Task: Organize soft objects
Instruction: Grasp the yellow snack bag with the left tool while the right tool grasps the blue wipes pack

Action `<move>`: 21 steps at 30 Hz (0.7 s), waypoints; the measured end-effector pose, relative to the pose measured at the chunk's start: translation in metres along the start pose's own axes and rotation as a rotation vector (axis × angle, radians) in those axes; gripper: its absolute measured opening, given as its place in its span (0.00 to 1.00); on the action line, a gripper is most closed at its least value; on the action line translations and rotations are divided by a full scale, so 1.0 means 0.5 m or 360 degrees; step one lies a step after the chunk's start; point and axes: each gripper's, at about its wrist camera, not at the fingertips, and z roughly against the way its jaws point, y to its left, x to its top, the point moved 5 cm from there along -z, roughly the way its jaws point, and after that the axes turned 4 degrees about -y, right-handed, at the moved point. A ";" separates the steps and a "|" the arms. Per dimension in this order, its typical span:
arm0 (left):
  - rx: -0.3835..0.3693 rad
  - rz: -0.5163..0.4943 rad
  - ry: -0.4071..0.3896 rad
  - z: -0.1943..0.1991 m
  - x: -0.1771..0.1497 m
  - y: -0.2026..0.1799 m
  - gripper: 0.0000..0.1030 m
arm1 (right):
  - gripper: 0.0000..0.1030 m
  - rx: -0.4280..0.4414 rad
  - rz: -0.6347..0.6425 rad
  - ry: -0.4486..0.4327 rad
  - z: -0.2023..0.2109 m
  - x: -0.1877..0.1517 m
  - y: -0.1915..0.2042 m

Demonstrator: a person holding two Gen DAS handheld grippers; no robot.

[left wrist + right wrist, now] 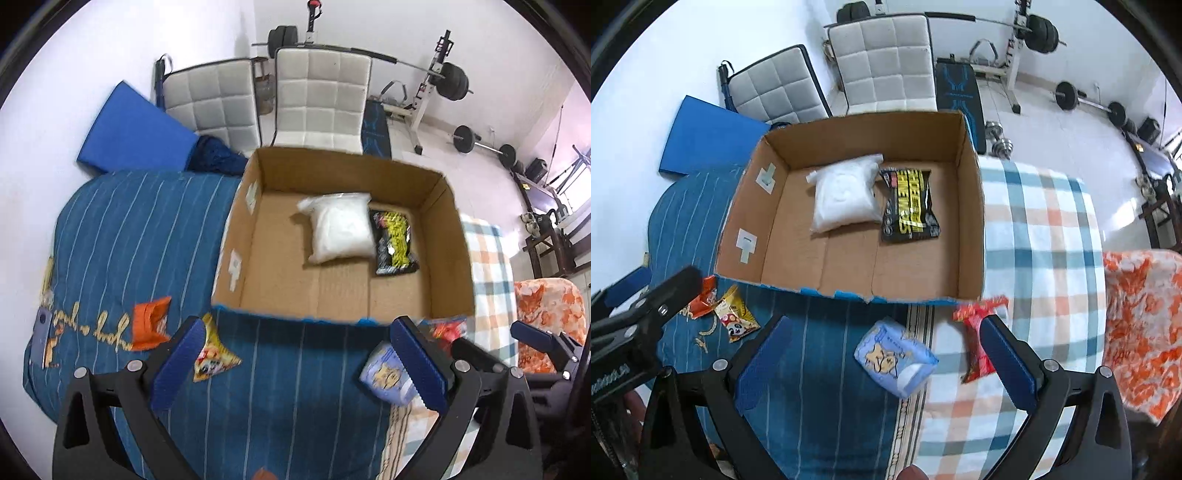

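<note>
An open cardboard box (448,236) (971,206) sits on the bed and holds a white soft pack (340,229) (846,194) beside a black-and-yellow packet (393,242) (909,205). In front of the box lie a light-blue tissue pack (386,374) (895,356), a red packet (448,328) (975,341), a yellow snack packet (214,350) (737,317) and an orange packet (149,325) (703,301). My left gripper (299,365) is open over the blue cover, nothing between its fingers. My right gripper (884,369) is open, with the tissue pack lying between its fingers.
The bed has a blue striped cover (122,236) and a checked blanket (1045,229). An orange floral cloth (1137,325) lies at the right. White padded chairs (321,99), a blue mat (129,129) and weight equipment (450,81) stand behind.
</note>
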 end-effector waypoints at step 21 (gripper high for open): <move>0.0168 0.0304 0.0512 -0.174 -0.207 0.346 1.00 | 1.00 -0.0410 0.0843 0.0663 -0.362 -0.192 0.039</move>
